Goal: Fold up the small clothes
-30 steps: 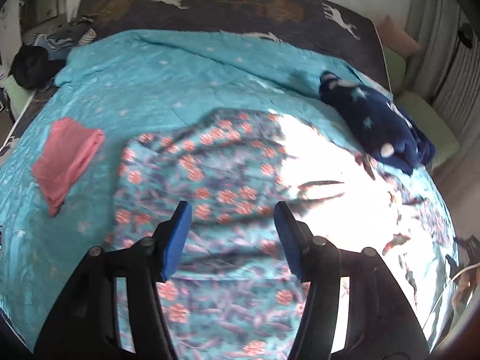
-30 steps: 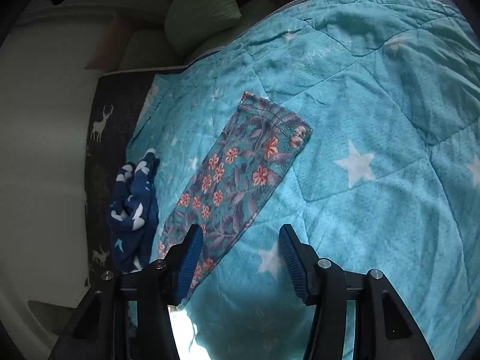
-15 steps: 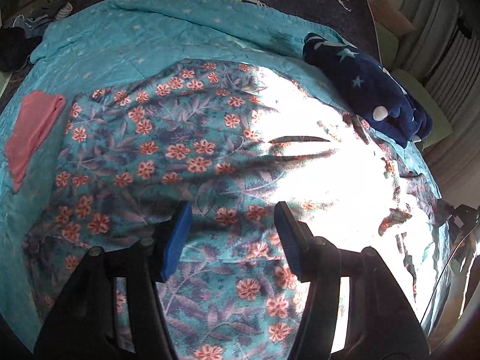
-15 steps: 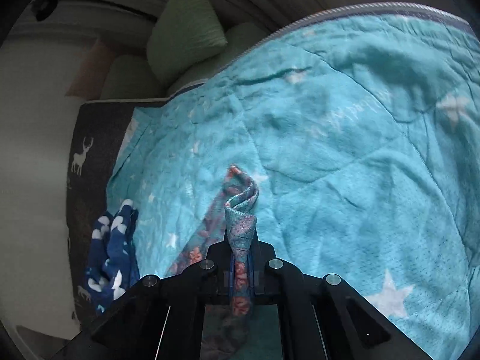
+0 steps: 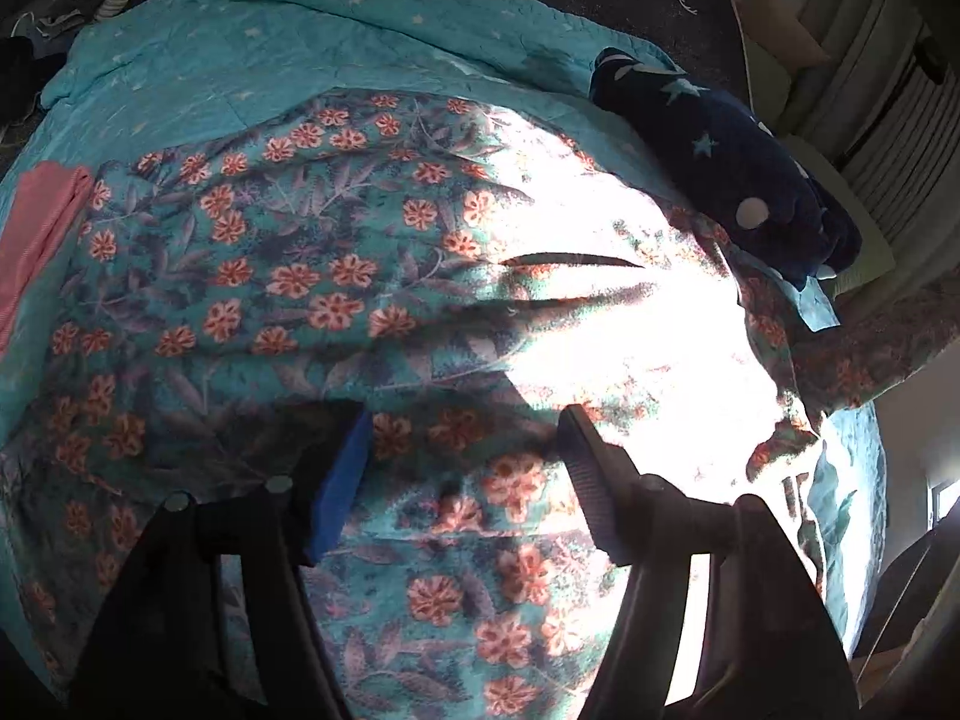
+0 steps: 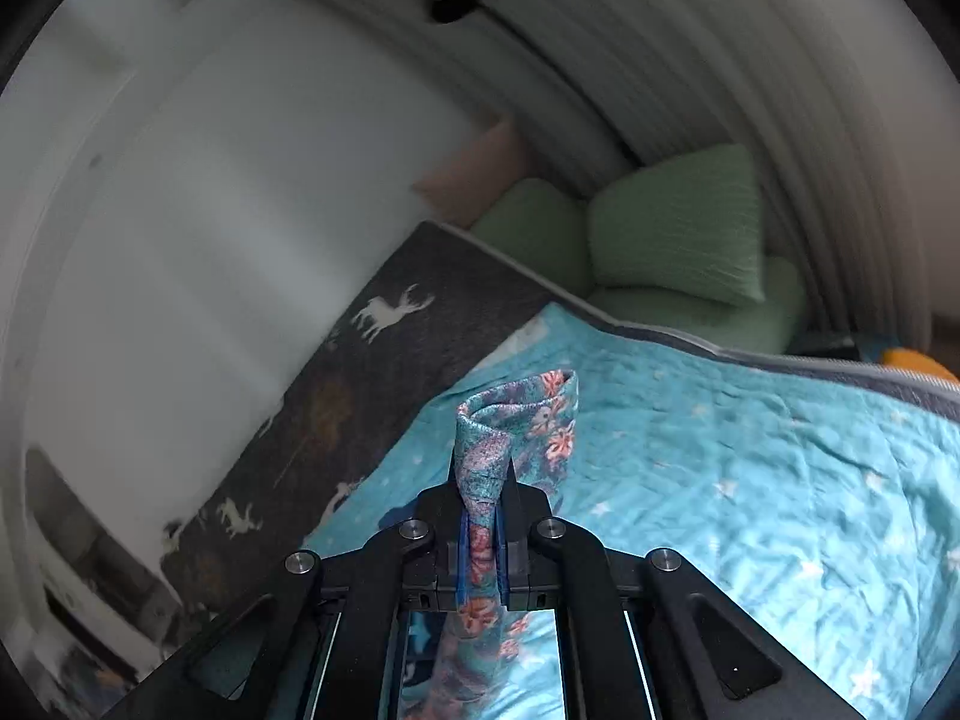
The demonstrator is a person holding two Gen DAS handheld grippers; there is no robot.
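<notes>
Right gripper (image 6: 480, 546): jaws fully closed on a bunched end of the floral garment (image 6: 510, 426). The pinched fabric stands up past the fingertips in a rolled, cone-like fold, and more of it hangs below the jaws. This gripper is raised above the bed and points toward the far corner, where the view is blurred.

Left gripper (image 5: 462, 468): jaws part-open and just widened further, pads clear of any fabric. It points steeply down at the same floral garment (image 5: 288, 276), which lies spread beneath and ahead of it. No fold sits between the blue pads (image 5: 339, 480).

Floral garment: teal cloth with orange flowers and grey leaves. It covers the middle of the bed, on top of the teal quilt (image 5: 252, 54). Its right portion is washed out by strong sunlight, so detail there cannot be read.

Surroundings, left wrist view: a pink folded cloth (image 5: 36, 234) lies at the garment's left edge; a navy star-print garment (image 5: 720, 150) lies at its upper right, near the quilt edge. A dark sheet with white deer (image 6: 384, 324) shows beyond the quilt.

Surroundings, right wrist view: green pillows (image 6: 672, 240) and a pink pillow (image 6: 474, 174) sit in the corner beyond the bed.
</notes>
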